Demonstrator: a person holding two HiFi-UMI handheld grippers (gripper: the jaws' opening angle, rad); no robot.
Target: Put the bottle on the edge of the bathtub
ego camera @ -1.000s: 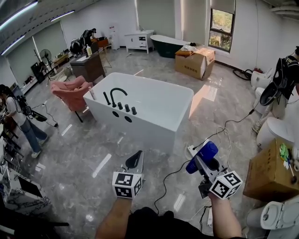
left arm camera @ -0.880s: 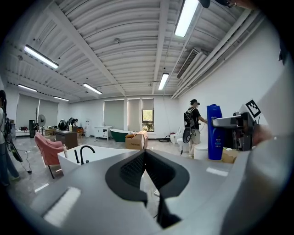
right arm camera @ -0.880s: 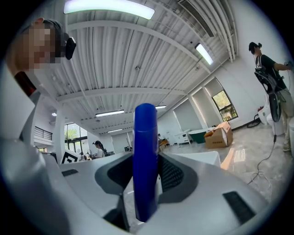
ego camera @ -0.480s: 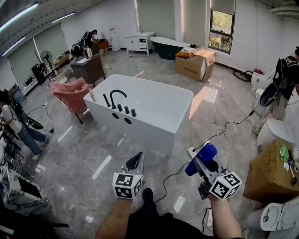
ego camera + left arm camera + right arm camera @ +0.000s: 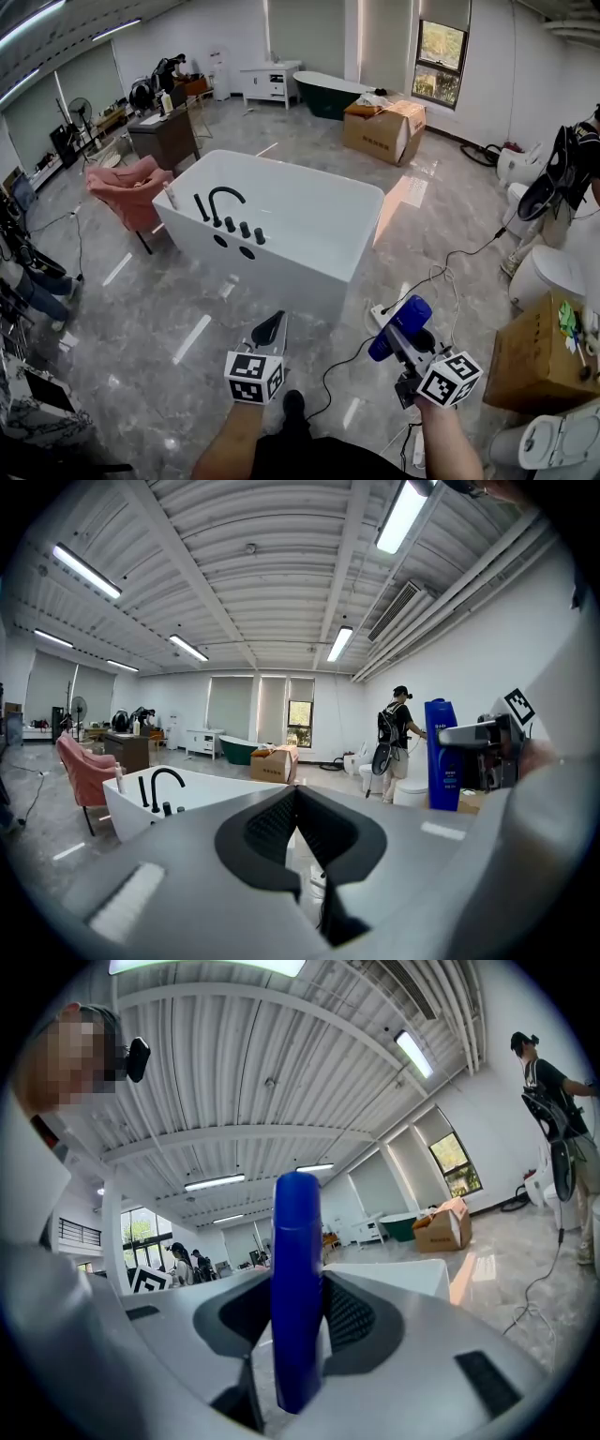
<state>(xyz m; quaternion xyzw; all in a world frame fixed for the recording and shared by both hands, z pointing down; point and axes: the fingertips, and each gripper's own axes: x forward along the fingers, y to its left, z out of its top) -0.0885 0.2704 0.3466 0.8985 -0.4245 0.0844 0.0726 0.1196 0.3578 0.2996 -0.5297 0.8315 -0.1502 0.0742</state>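
Closest to me, the person's two forearms are reaching out over the grey marble floor (image 5: 169, 309), a gripper in each hand. The left gripper (image 5: 274, 321) is carrying nothing; its jaws are pressed together at the tips. The right gripper (image 5: 409, 337) is pinching the blue bottle (image 5: 401, 325) between its jaws, gripping it across the body. The bottle is standing upright in that grip, its long axis running up and down across the level jaws, with a rounded end sticking up above them. I cannot tell which end has the cap. It is hanging in the air over the floor, well apart from the bathtub.

Just past the grippers, a black cable (image 5: 342, 361) is trailing across the floor to a white power strip (image 5: 382, 314).

Beyond that, the white bathtub (image 5: 281, 277) is standing free in the middle of the room. A black faucet (image 5: 223, 199) is rising from the left end of its near long edge. To the left of the tub, a pink armchair (image 5: 127, 187) is sitting just beside its left end.

At the right, a cardboard box (image 5: 539, 352) is sitting near white toilets (image 5: 553, 272), and a person (image 5: 561, 178) is standing at the right wall.

Farther back, another cardboard box (image 5: 382, 127) is lying open on the floor, with a dark green tub (image 5: 328, 92) behind it by the far wall.
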